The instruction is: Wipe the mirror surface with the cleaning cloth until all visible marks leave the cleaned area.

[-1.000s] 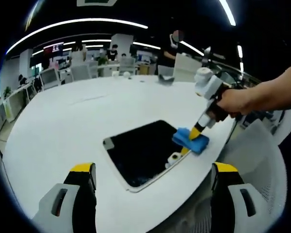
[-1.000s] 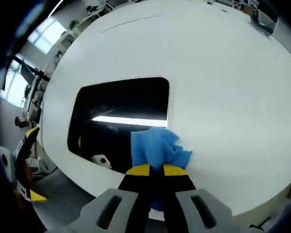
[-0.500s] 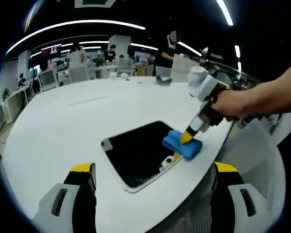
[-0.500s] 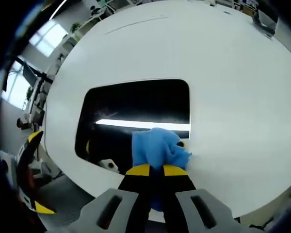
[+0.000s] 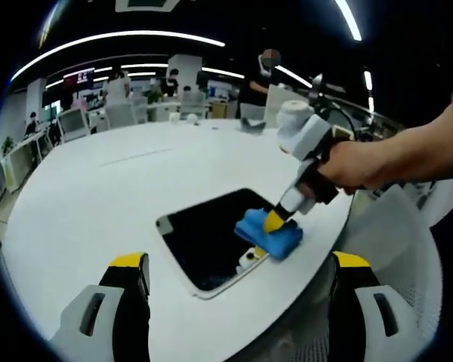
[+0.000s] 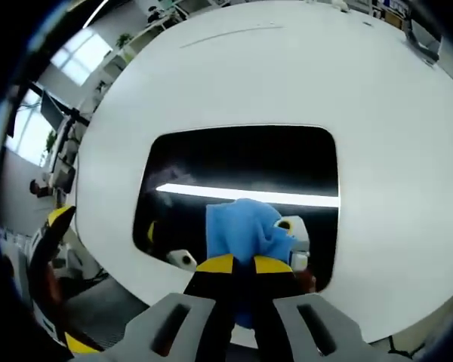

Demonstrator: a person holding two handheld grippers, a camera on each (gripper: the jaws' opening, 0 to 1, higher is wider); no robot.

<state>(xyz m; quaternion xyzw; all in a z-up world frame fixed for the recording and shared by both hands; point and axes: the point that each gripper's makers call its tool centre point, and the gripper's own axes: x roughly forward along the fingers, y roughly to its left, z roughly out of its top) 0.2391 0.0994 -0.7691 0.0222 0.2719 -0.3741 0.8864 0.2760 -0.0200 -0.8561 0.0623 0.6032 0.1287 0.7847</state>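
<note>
A dark rectangular mirror [image 5: 211,234] [image 6: 234,173] lies flat on the round white table [image 5: 98,188] [image 6: 287,75], reflecting a ceiling light strip. My right gripper [image 6: 236,264] [image 5: 273,222] is shut on a blue cleaning cloth [image 6: 240,230] [image 5: 266,232], pressing it onto the mirror's near right part. A person's hand [image 5: 347,162] holds that gripper. My left gripper [image 5: 238,275] hovers open in front of the table edge, apart from the mirror, nothing between its yellow-tipped fingers [image 5: 128,264].
Office desks, monitors and chairs [image 5: 121,109] stand beyond the table. A white mesh chair [image 5: 396,249] sits by the table's right edge. The left gripper [image 6: 53,226] shows at the left of the right gripper view. Wide bare tabletop surrounds the mirror.
The right gripper has slid the cloth leftward, from the mirror's right edge onto the glass. The left gripper has held still.
</note>
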